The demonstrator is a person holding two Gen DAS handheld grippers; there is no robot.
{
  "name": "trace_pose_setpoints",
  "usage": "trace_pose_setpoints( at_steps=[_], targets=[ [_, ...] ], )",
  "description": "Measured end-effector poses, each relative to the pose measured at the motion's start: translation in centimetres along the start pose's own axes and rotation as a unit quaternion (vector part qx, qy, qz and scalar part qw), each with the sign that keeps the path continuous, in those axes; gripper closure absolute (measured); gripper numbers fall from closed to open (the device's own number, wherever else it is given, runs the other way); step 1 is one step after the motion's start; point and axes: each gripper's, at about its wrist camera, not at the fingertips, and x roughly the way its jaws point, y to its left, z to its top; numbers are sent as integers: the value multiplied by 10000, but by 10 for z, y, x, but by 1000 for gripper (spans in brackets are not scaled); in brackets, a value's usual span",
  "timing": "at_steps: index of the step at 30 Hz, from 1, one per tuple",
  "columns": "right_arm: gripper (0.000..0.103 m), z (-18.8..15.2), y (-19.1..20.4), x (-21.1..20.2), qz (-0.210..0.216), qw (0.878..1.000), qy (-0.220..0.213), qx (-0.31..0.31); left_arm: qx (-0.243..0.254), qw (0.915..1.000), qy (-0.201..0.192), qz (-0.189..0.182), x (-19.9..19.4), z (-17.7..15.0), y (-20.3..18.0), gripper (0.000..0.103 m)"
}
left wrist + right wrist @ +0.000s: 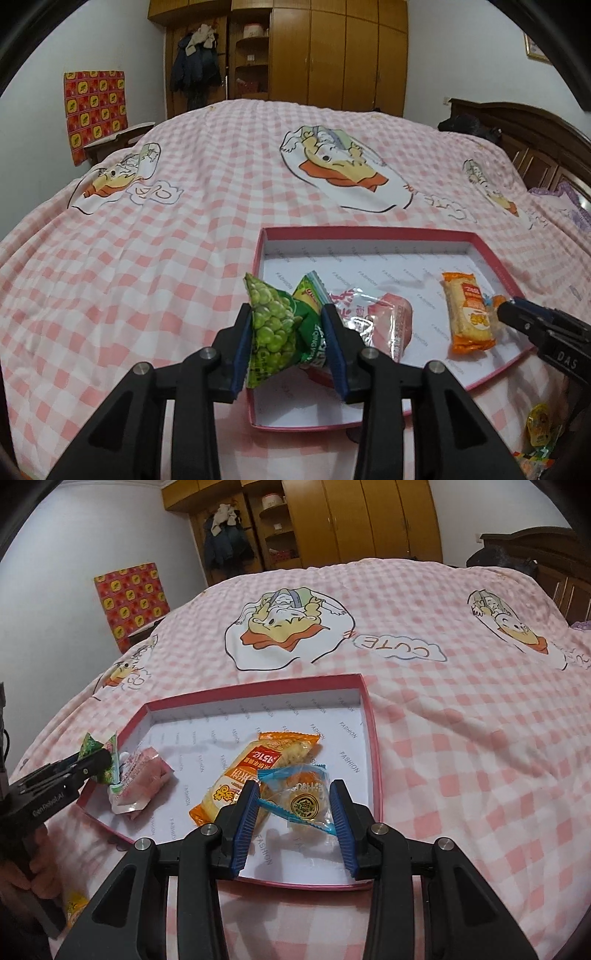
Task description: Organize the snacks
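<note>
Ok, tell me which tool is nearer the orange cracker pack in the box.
Right. The right tool hangs just beside the orange cracker pack, holding a clear blue-edged pastry. The left tool sits farther off, gripping green peas.

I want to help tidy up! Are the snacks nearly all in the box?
Partly. The orange packet and pink packet already lie in the pink box. The left tool holds a green pea bag over the box's edge; the right tool has a clear blue-edged pastry between its fingers inside the box. At least one yellow snack waits on the bed.

"FASHION" repeated on box lining (347, 746), "CUTE" on bedspread (400, 648), possibly "DAS" on right claw (515, 314)
</note>
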Motion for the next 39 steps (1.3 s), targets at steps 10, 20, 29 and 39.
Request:
trace_pose_setpoints(
  at_steps=[10,20,29,39],
  targets=[
    [63,-2,6,6,166,9997,119,-103,34,9992,179,-361,5,-4,-3,46],
    [63,-2,9,9,66,9997,179,-165,132,9990,166,-386,3,-6,-5,39],
    [56,-3,10,10,146,9995,206,-198,356,9985,105,-404,1,-7,-14,22],
    [20,-1,8,-9,541,9984,-127,-74,382,9983,-166,-401,-21,-3,-17,3]
  ],
)
